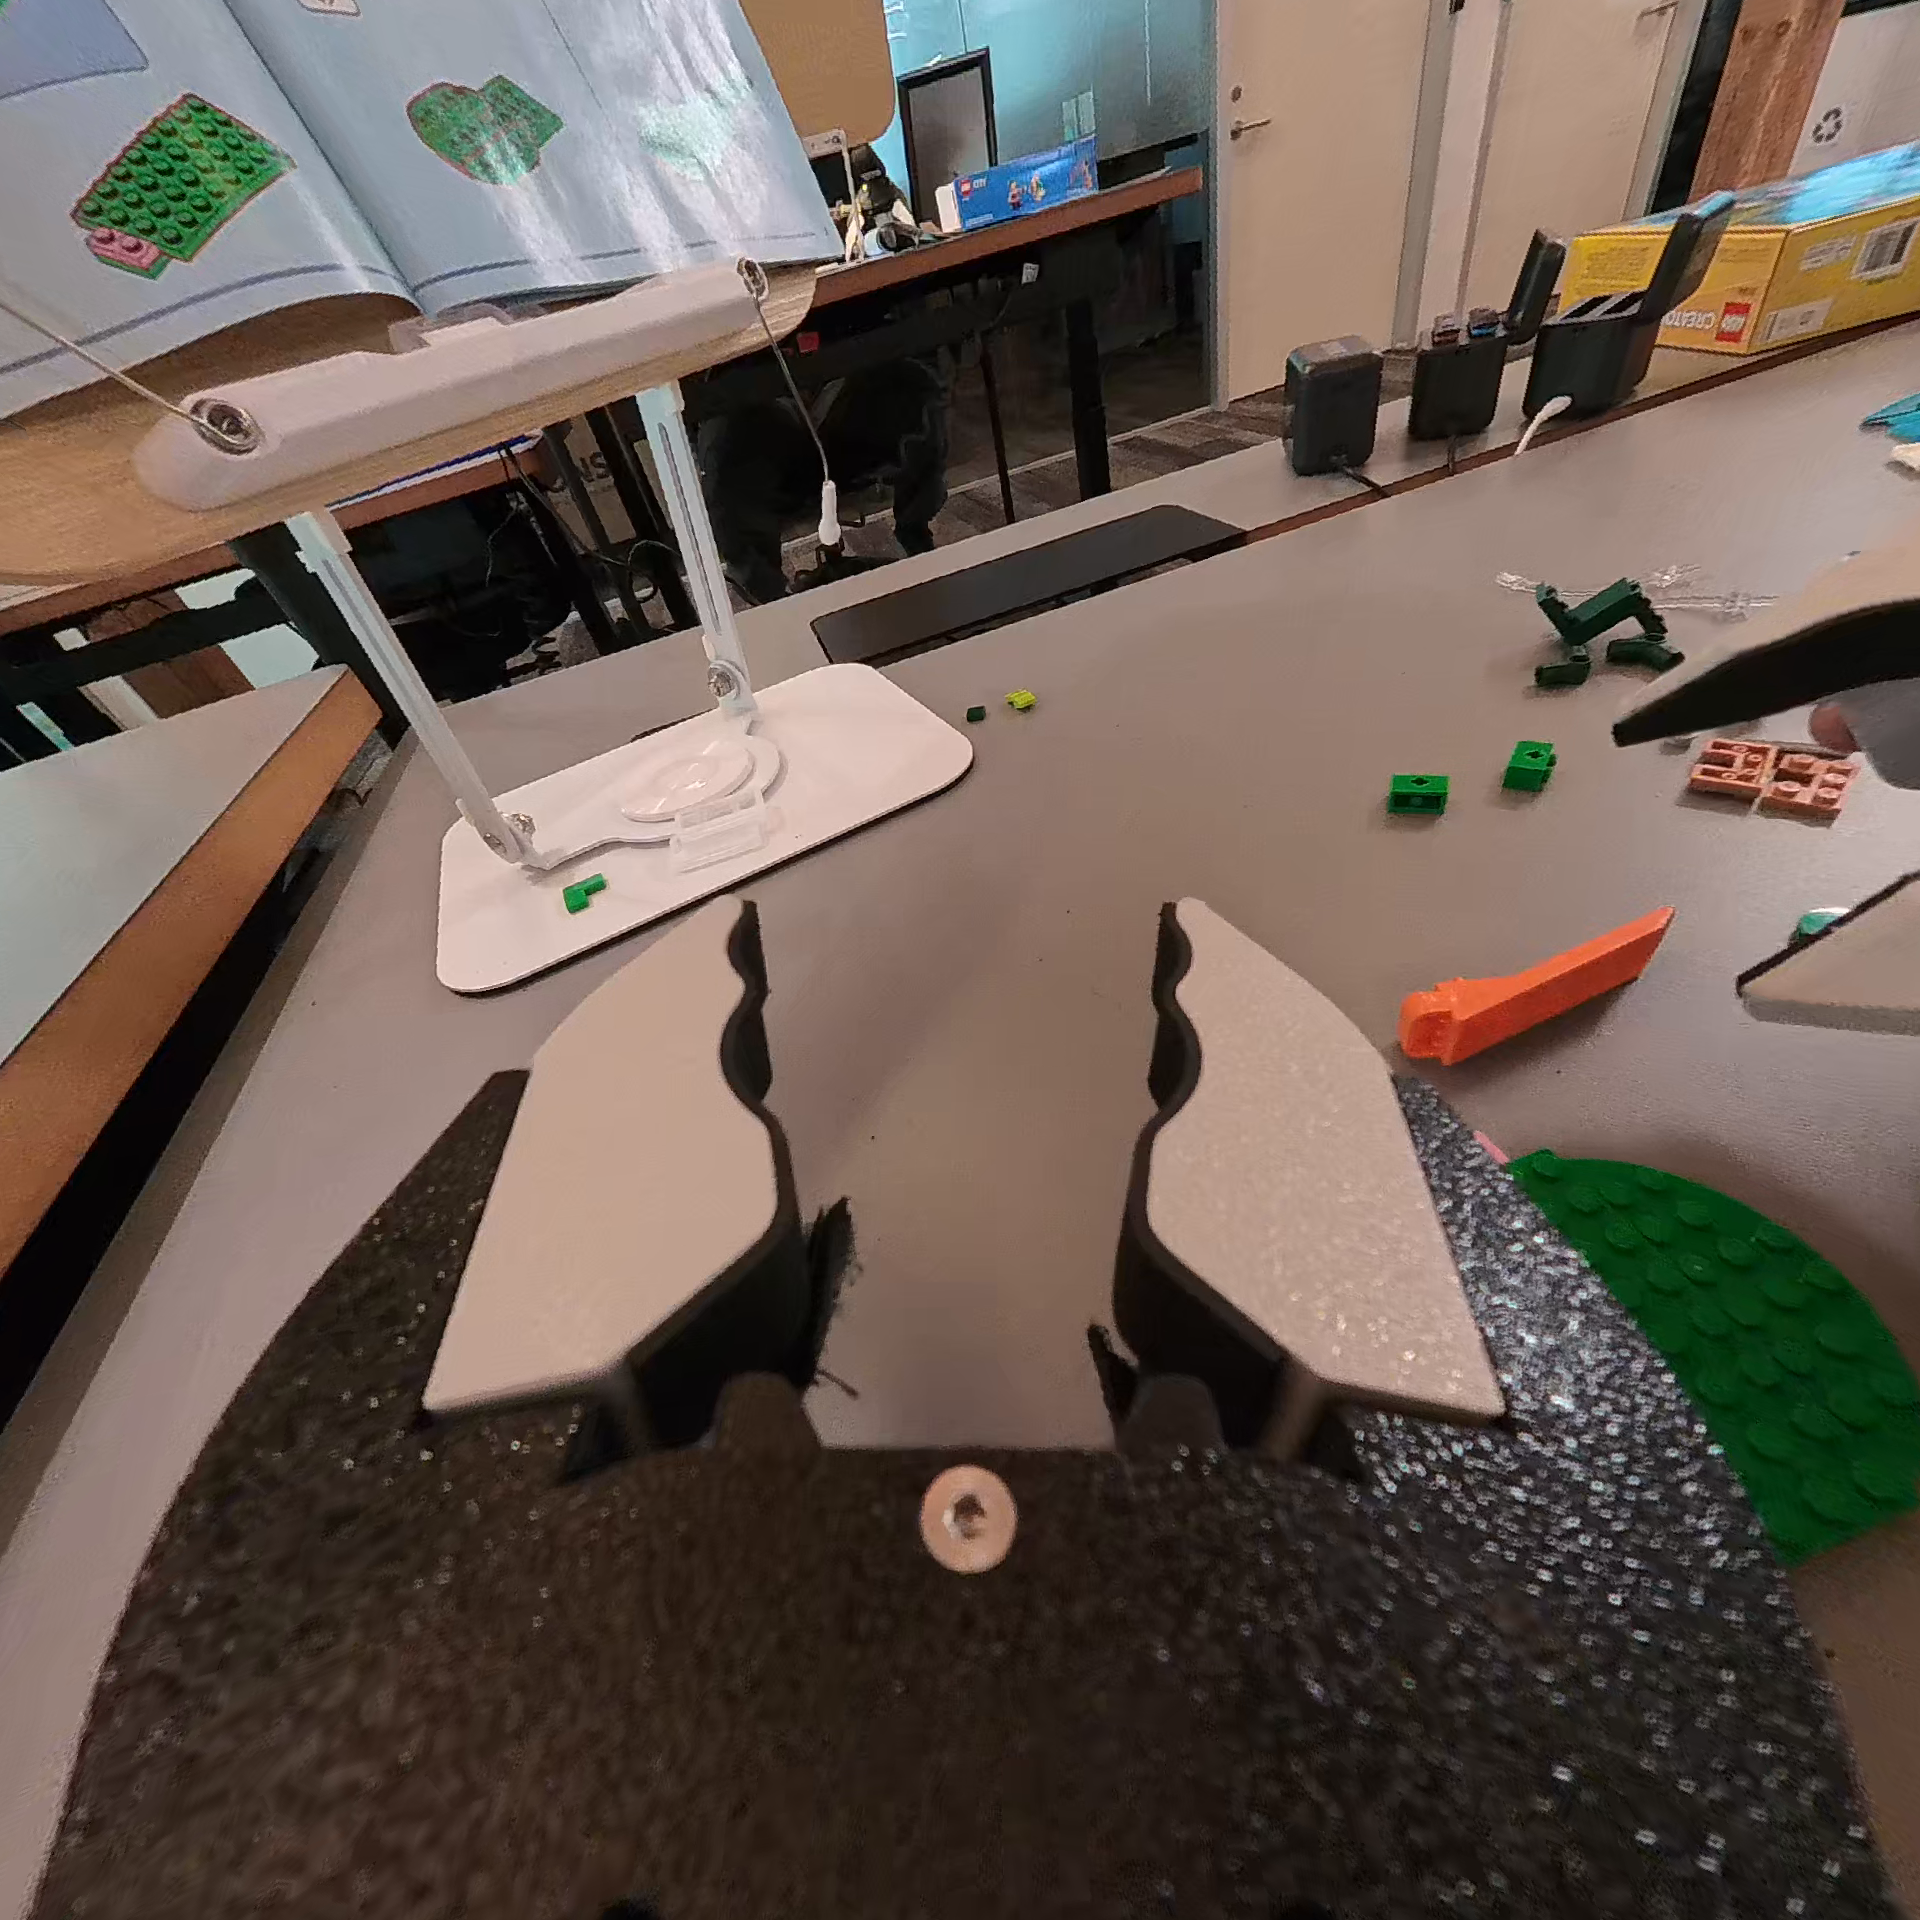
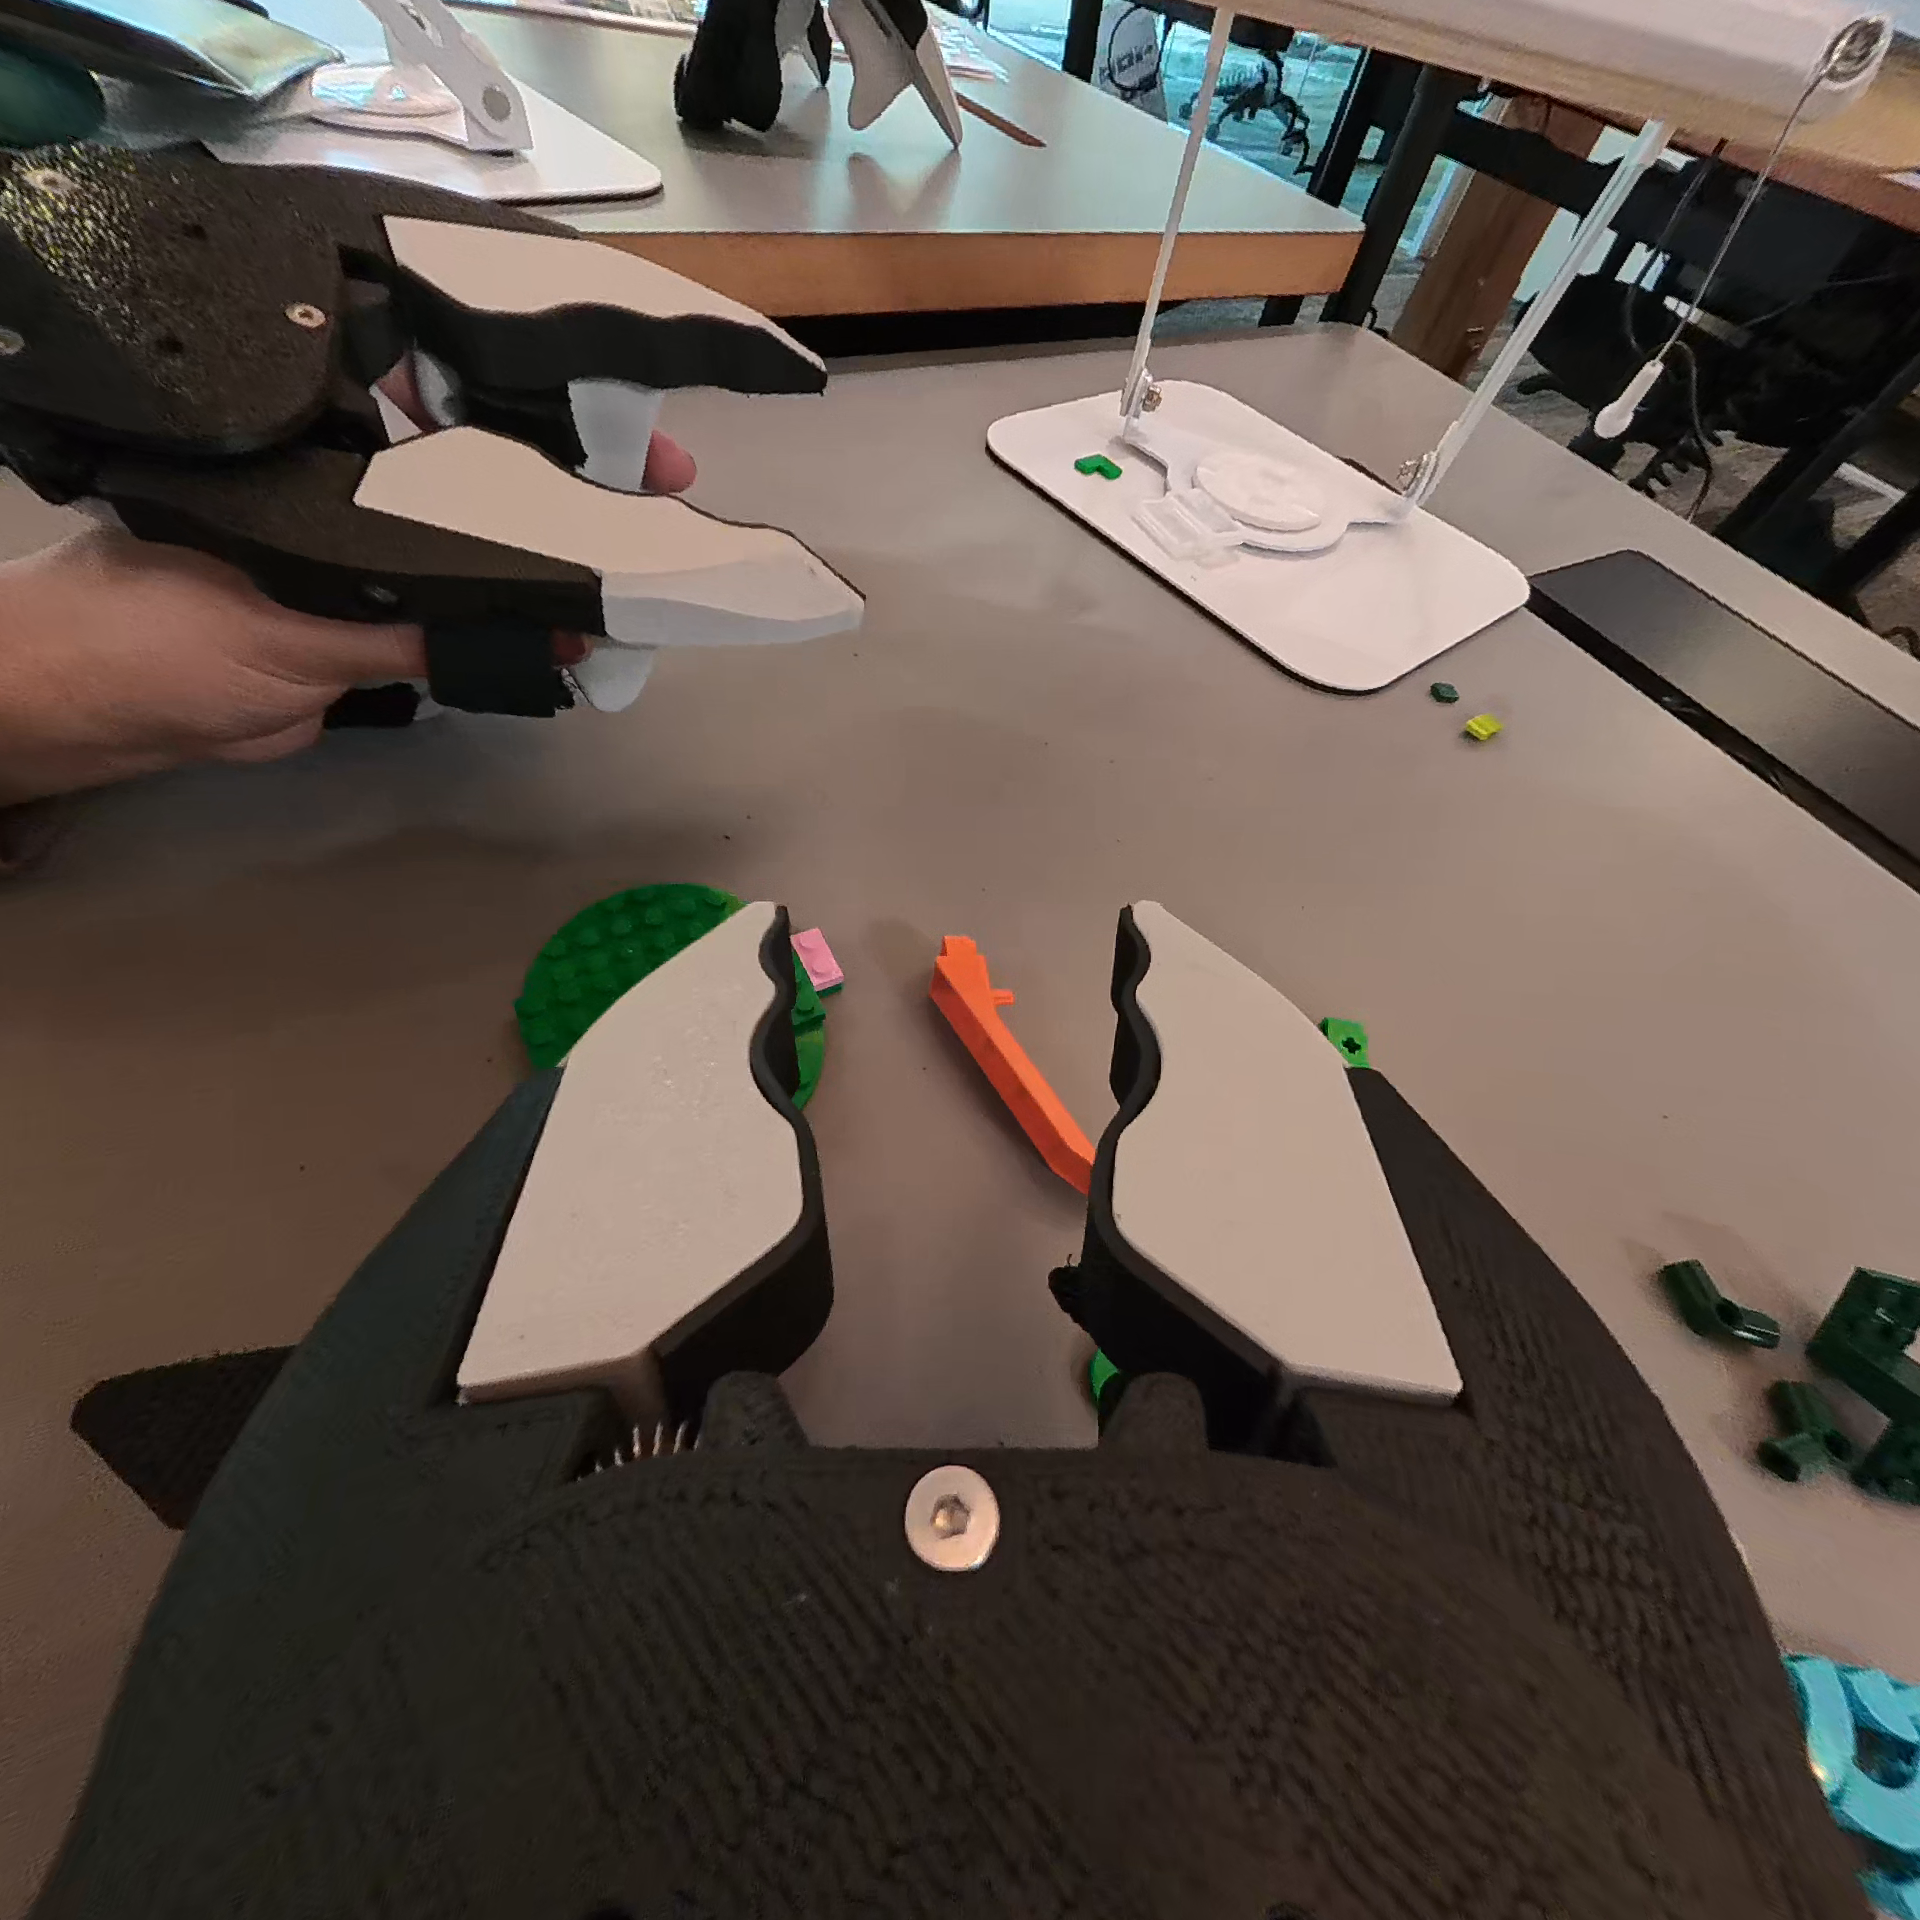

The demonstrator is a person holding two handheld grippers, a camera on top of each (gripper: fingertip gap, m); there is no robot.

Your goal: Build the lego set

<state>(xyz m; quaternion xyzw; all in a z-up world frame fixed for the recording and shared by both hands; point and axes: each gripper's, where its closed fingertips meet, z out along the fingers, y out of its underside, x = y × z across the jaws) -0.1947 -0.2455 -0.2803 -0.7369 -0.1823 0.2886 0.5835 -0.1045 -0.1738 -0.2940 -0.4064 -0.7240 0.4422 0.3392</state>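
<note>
Three dark open-lidded cases (image 1: 1579,353) are standing in a row at the table's far edge, and what they are holding is too small to tell; beside them a yellow LEGO box (image 1: 1756,275) is lying on its side, and a blue LEGO box (image 1: 1023,192) is sitting on the desk behind, both bearing printed writing and logos. An open instruction booklet (image 1: 343,156) is resting on a white book stand (image 1: 707,821), whose base is carrying a small green L-shaped piece (image 1: 584,891). The left gripper (image 1: 961,997) is hovering over bare grey table (image 1: 1143,727) with its fingers spread wide and nothing between them. The right gripper (image 2: 951,1018) is likewise gaping empty, its fingers straddling an orange brick separator (image 2: 1003,1060). The round green baseplate (image 2: 613,966) is lying just under the right gripper's left finger, with a pink plate (image 2: 819,958) touching its edge. Two bright green bricks (image 1: 1470,781), tan pieces (image 1: 1771,779) and dark green connector parts (image 1: 1600,634) are lying scattered farther right.
</note>
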